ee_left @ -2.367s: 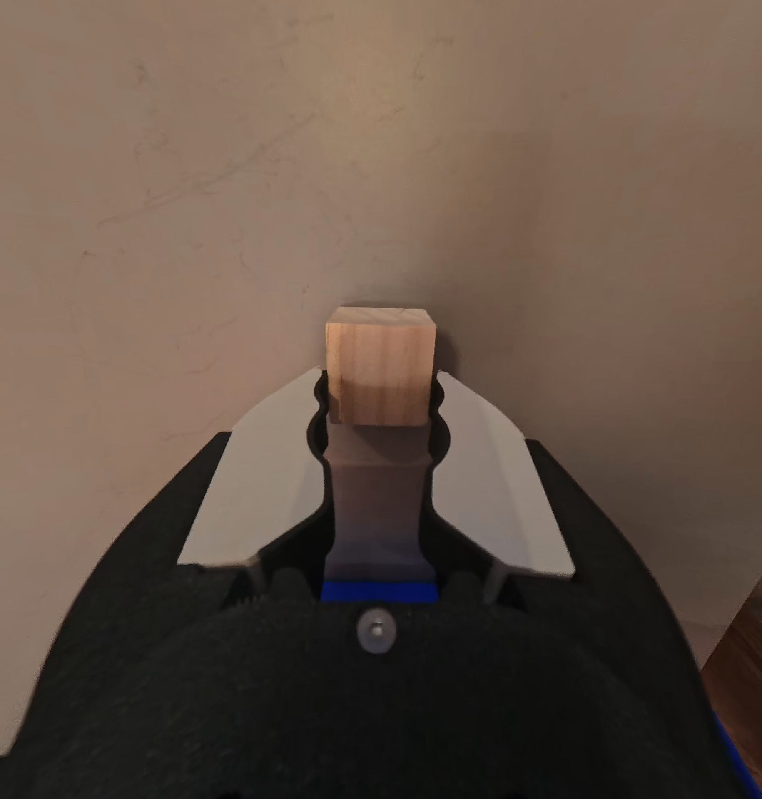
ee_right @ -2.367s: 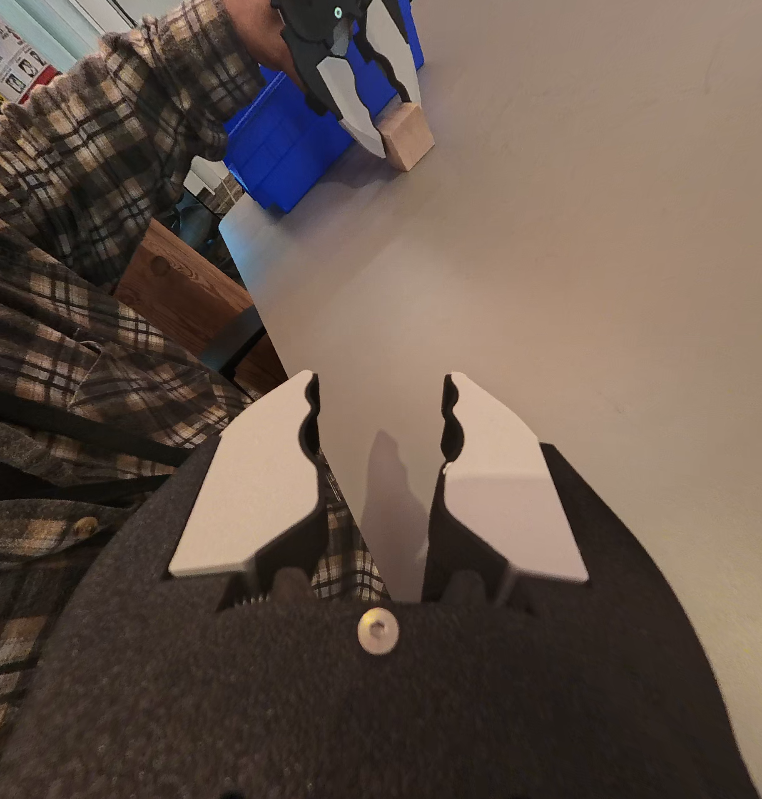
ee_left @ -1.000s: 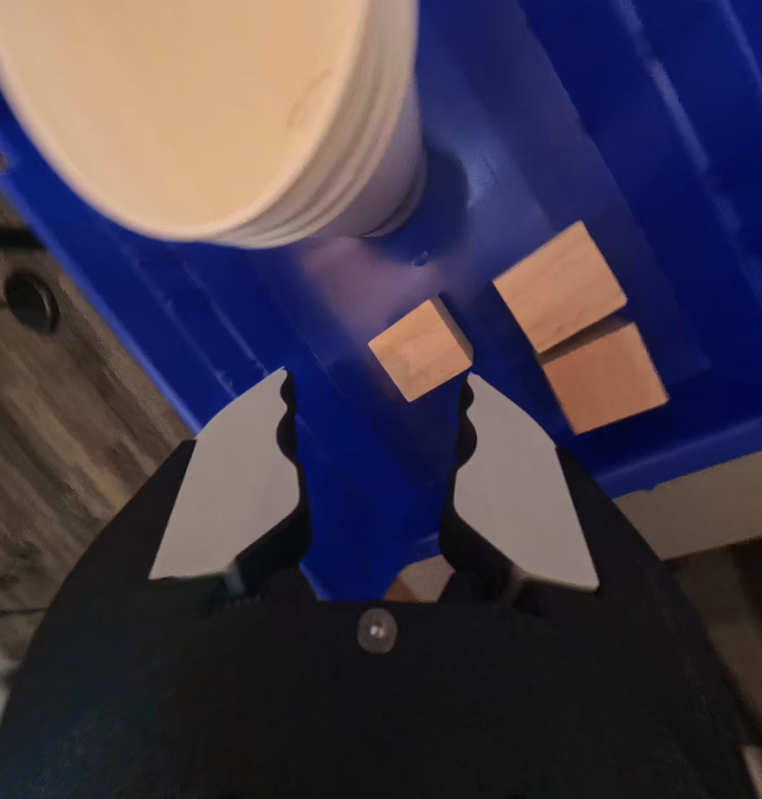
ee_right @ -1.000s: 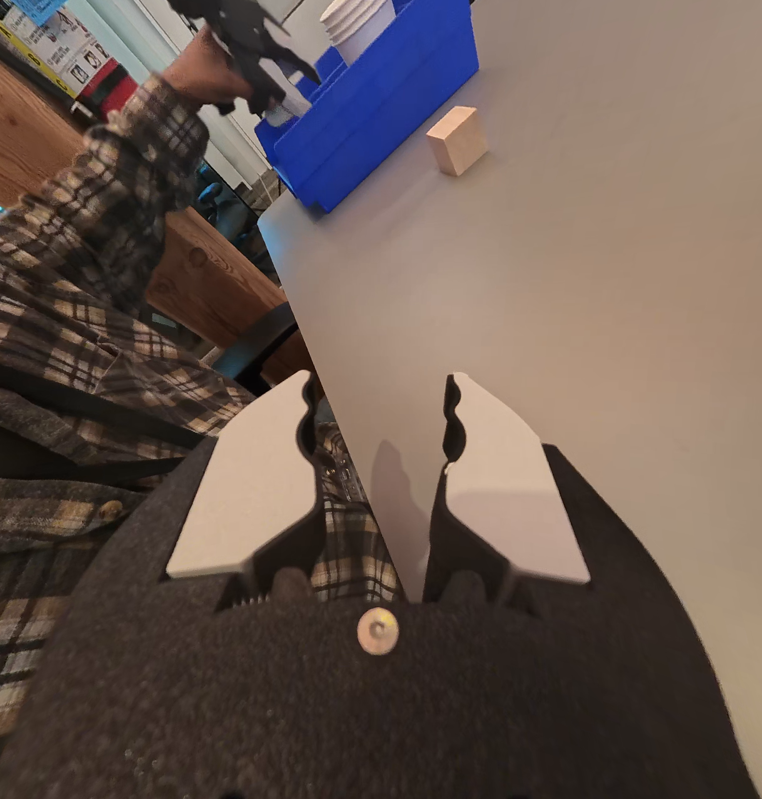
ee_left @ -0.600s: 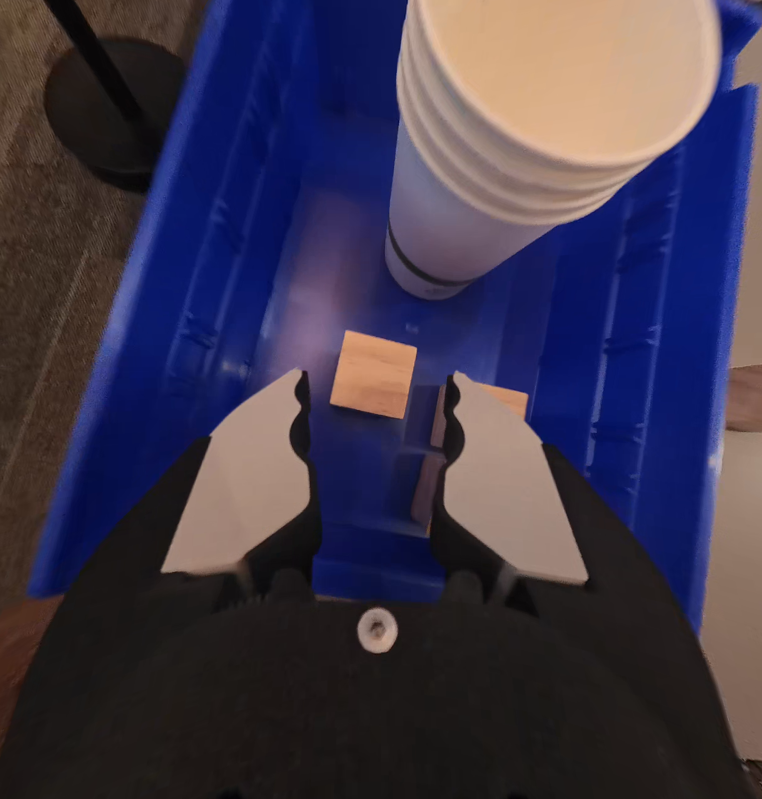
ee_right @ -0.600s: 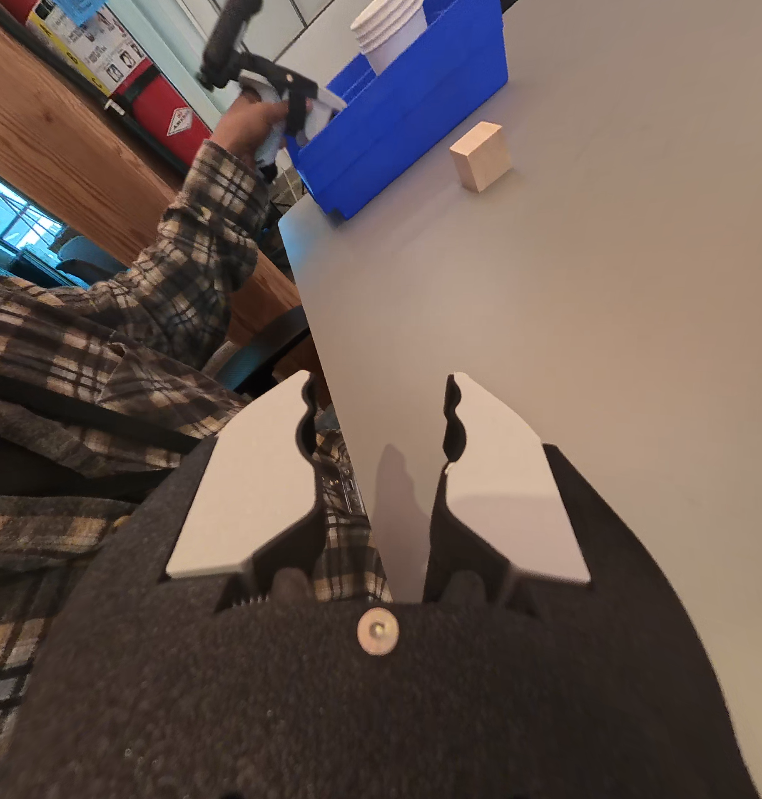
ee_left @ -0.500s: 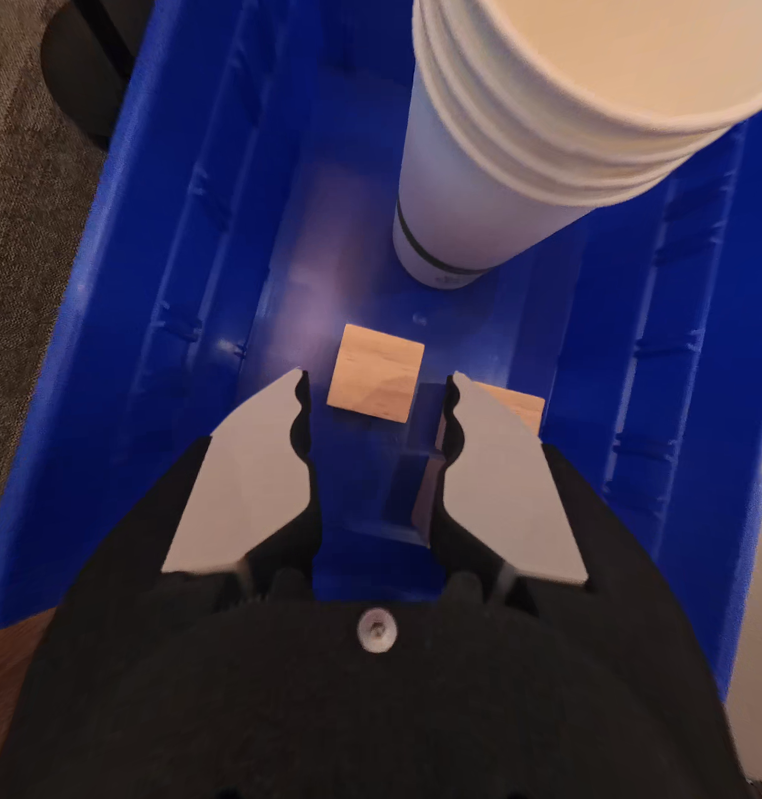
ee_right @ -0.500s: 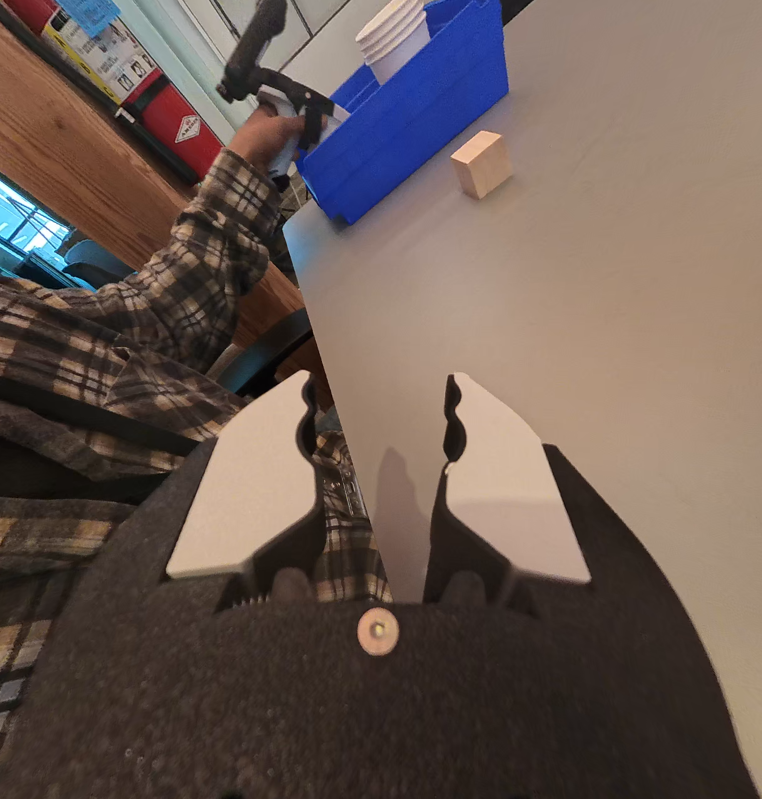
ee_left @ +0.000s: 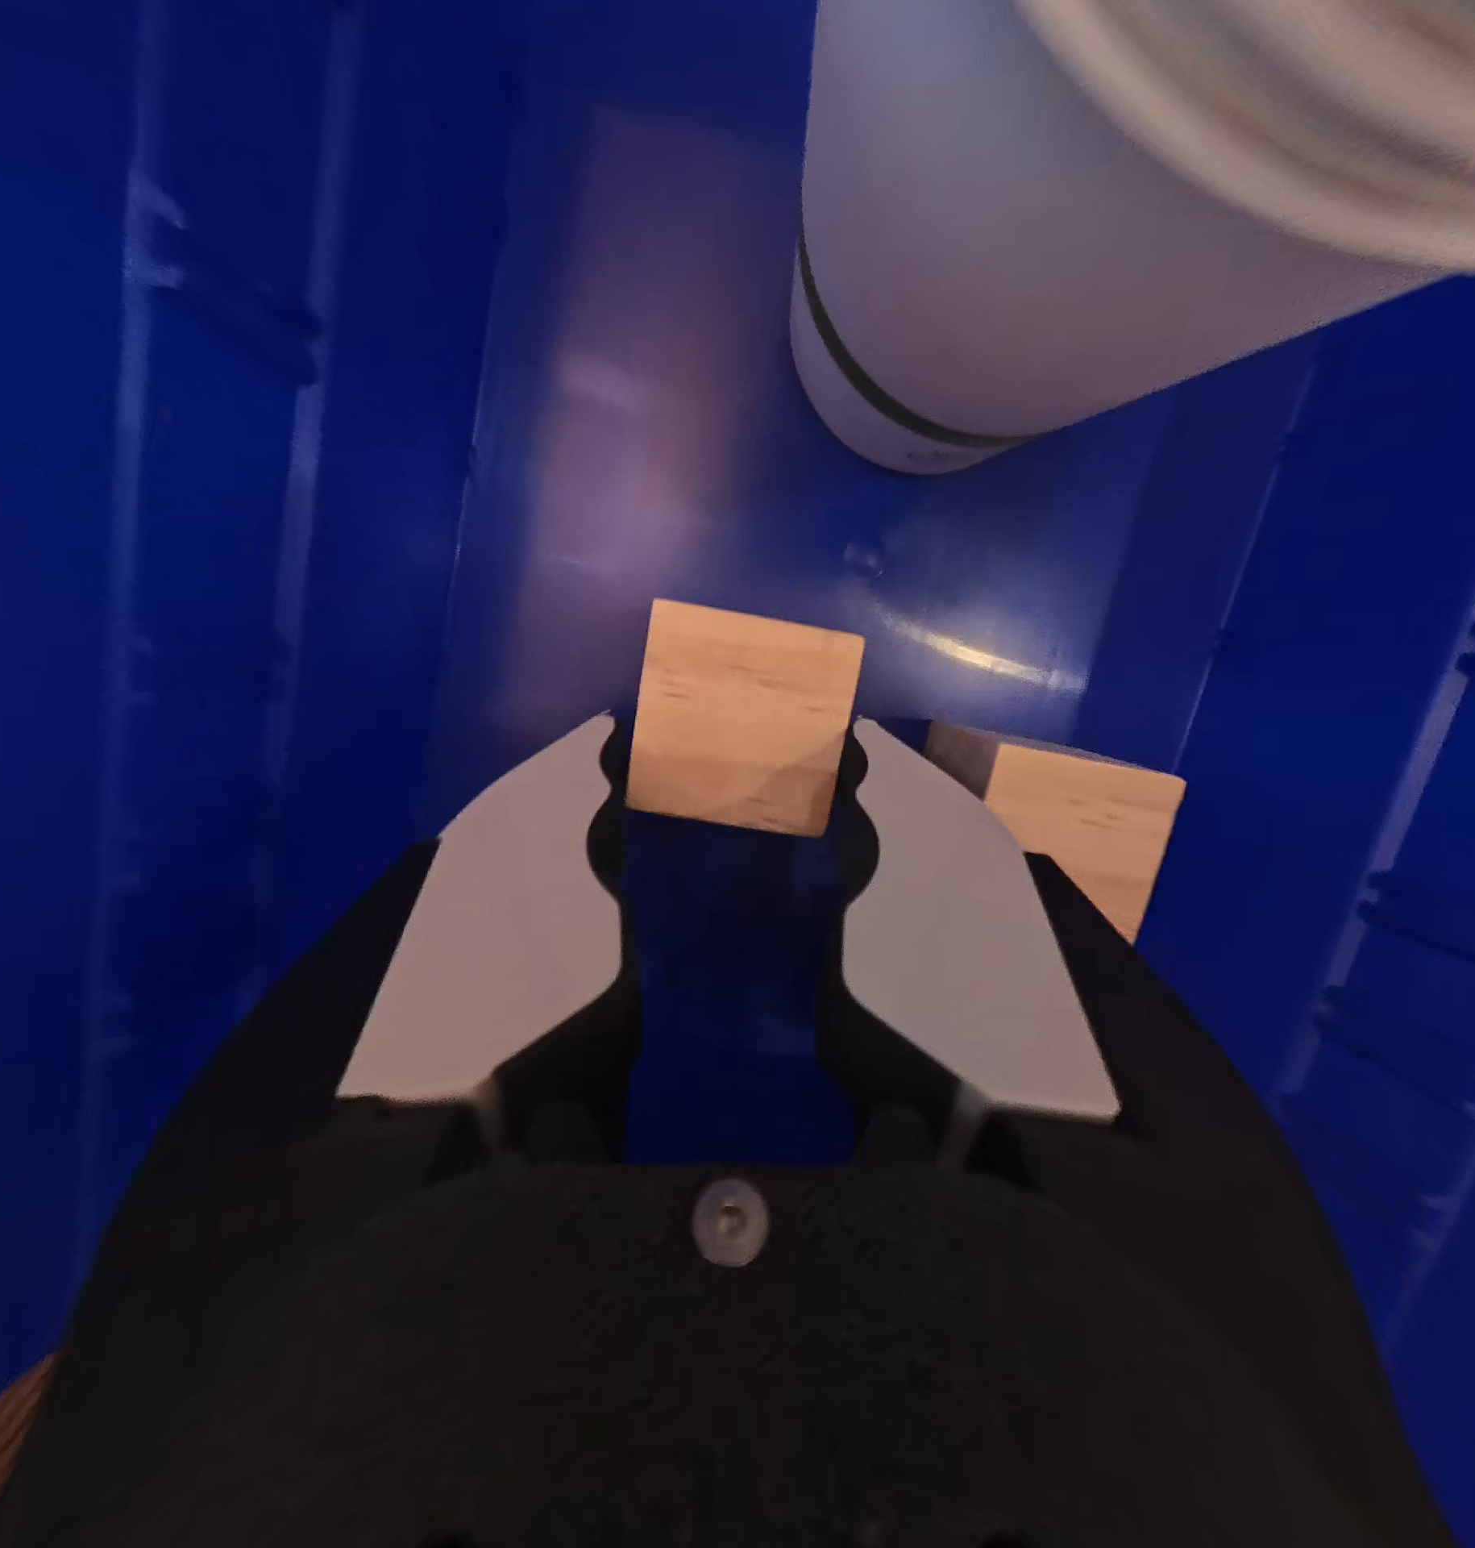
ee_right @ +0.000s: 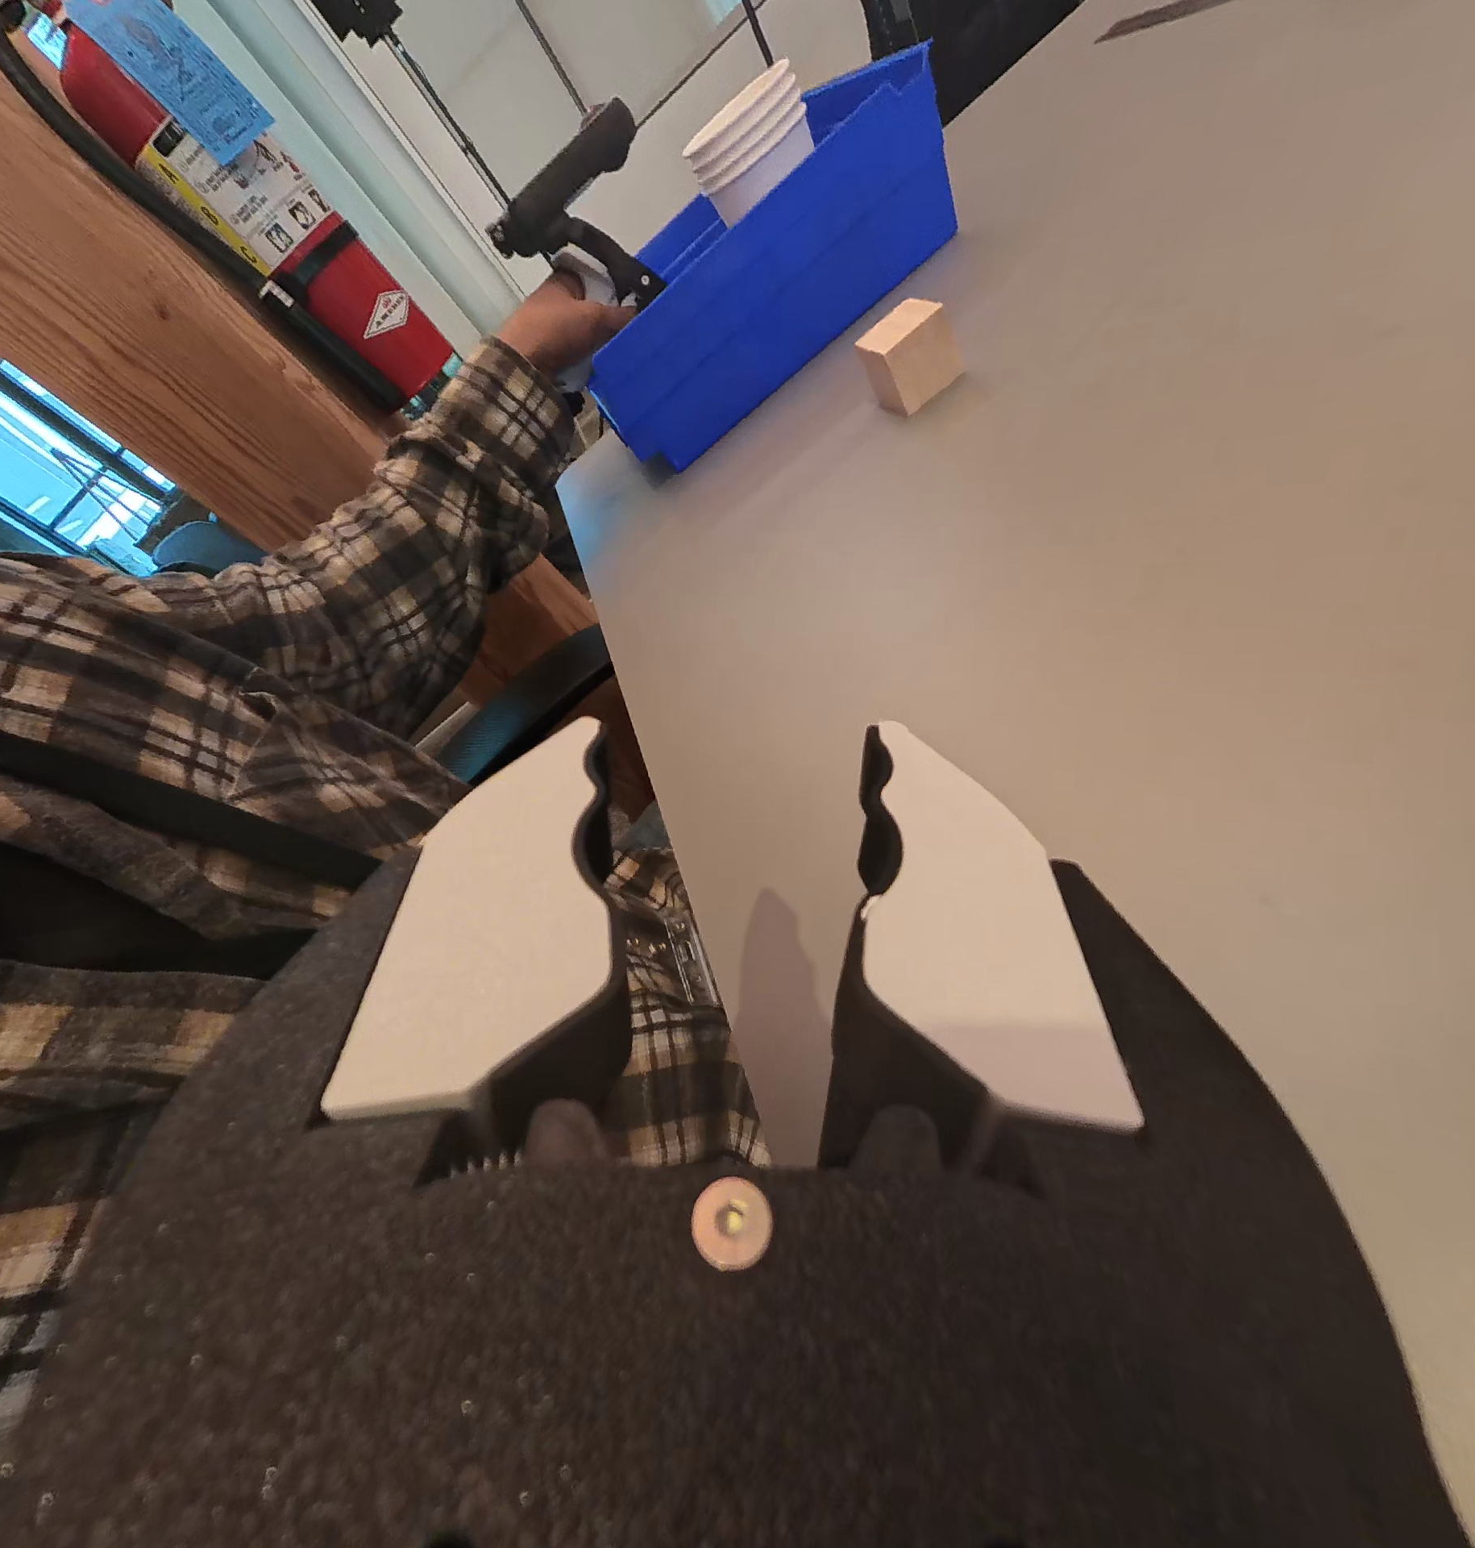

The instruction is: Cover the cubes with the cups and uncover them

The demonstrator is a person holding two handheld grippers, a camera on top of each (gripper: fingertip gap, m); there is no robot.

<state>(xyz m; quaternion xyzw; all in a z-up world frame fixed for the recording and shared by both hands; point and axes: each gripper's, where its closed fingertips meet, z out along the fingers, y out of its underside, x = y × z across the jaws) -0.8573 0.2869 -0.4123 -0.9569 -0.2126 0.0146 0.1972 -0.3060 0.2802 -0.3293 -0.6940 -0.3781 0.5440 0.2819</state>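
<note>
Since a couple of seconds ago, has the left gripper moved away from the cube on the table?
Yes. The left gripper went from the table cube into the blue bin, now closing around another cube.

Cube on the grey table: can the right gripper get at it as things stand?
Probably yes. The right gripper is open and empty, and the cube on the table stands alone on bare grey table beside the blue bin, with nothing between them. It is some way ahead, though.

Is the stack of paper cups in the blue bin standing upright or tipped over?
Upright: the stack of paper cups stands base down in the blue bin, rims up.
</note>
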